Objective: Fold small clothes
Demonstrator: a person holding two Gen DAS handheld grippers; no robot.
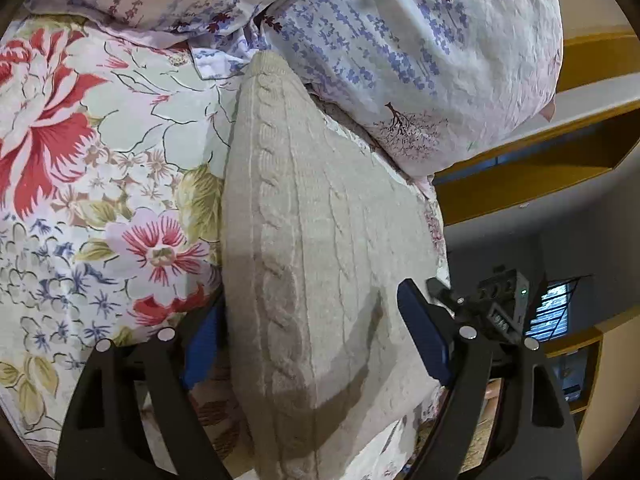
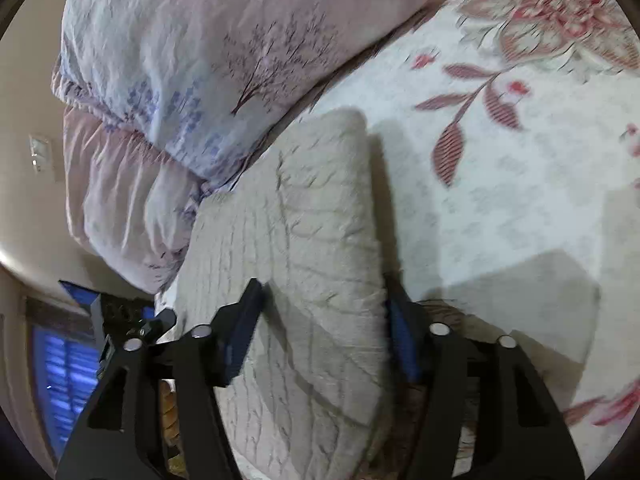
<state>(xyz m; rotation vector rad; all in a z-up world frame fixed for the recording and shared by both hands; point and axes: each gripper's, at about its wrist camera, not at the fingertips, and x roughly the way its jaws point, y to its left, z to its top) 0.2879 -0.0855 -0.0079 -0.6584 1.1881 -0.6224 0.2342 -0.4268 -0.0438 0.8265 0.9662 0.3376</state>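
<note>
A beige cable-knit sweater [image 1: 320,240] lies folded in a thick stack on the floral bedsheet [image 1: 100,140]. My left gripper [image 1: 312,328] straddles its near end, one blue-padded finger on each side, pressed against the stack. In the right wrist view the same sweater [image 2: 304,248] runs between the fingers of my right gripper [image 2: 320,320], which clamps the stack from both sides. Both grippers hold the folded sweater by its thickness.
A bulky pillow with a lavender print [image 1: 420,48] lies just behind the sweater, and it also shows in the right wrist view [image 2: 200,60]. The bed edge and a wooden shelf [image 1: 540,152] are to the right. A window with blue light [image 2: 64,380] is at lower left.
</note>
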